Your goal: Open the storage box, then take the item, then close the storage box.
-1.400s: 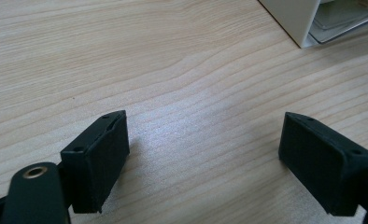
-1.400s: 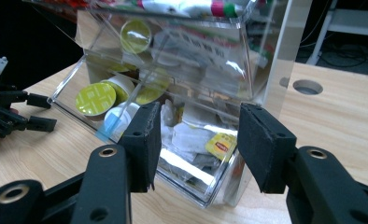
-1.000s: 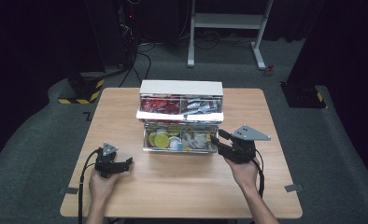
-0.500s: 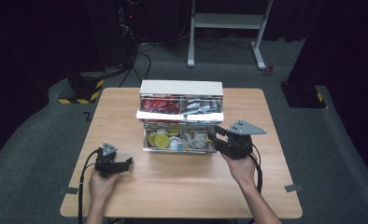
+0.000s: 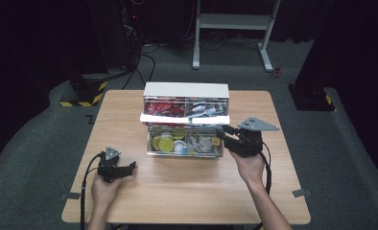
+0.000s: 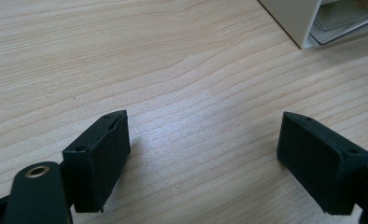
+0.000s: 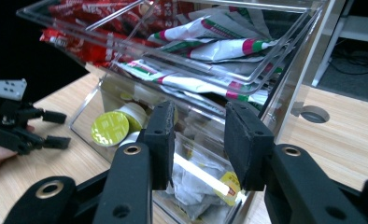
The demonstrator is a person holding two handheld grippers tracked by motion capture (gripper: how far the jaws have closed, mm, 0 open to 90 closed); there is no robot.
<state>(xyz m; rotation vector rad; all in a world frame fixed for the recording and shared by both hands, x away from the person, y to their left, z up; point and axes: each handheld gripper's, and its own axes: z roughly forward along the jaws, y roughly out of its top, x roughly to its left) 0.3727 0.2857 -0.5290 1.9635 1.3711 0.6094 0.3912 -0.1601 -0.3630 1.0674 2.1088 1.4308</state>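
Clear plastic drawer, boxy, slides out of the white organiser at table centre; right gripper pinches its front wall. Foil capsules inside. Left gripper rests spread on woodgrain table.

A two-tier organiser is set at the middle of the desk, toward its far edge. Sachets are held in the upper tier, capsules and packets in the lower drawer. The right tongs are placed at the drawer's right end; the left tongs are rested near the front-left corner.
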